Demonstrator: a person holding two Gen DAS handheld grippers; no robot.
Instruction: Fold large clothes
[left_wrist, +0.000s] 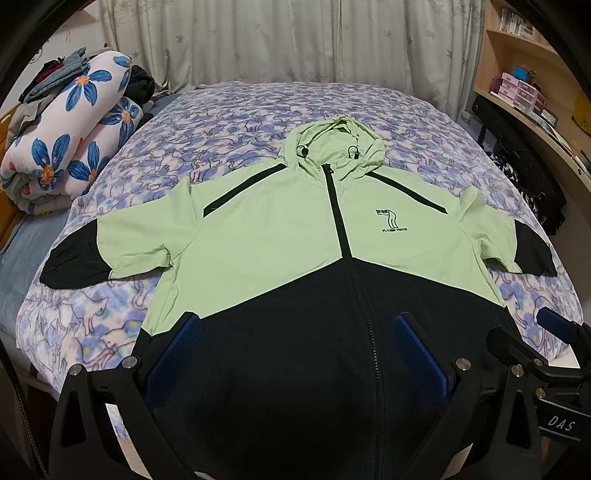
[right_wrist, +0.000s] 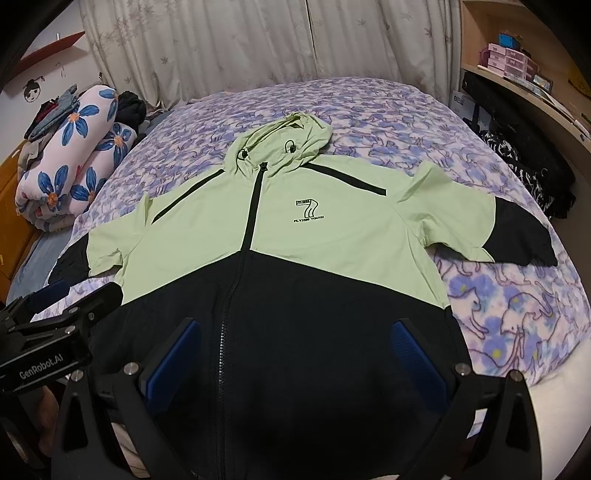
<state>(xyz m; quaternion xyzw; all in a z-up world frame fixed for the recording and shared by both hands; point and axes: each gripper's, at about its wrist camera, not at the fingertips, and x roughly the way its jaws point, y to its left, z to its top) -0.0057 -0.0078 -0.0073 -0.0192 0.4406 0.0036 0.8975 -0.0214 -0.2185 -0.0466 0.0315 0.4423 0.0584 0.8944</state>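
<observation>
A light green and black hooded jacket (left_wrist: 258, 236) (right_wrist: 332, 236) lies flat and face up on the bed, zipped, hood pointing away, both sleeves spread sideways. My left gripper (left_wrist: 295, 325) hovers open over the black lower half, left of the zip, nothing between its blue pads (left_wrist: 173, 354). My right gripper (right_wrist: 295, 332) is open too, above the black hem area right of the zip, empty. Each gripper shows at the edge of the other's view: the right gripper (left_wrist: 546, 343) and the left gripper (right_wrist: 62, 314).
The bed (left_wrist: 229, 122) has a purple floral cover. A rolled flowered quilt (left_wrist: 70, 147) with clothes on top sits at its left. Dark clothing (right_wrist: 524, 162) lies at the right edge, beside a curved wooden shelf (right_wrist: 524, 85). Curtains hang behind.
</observation>
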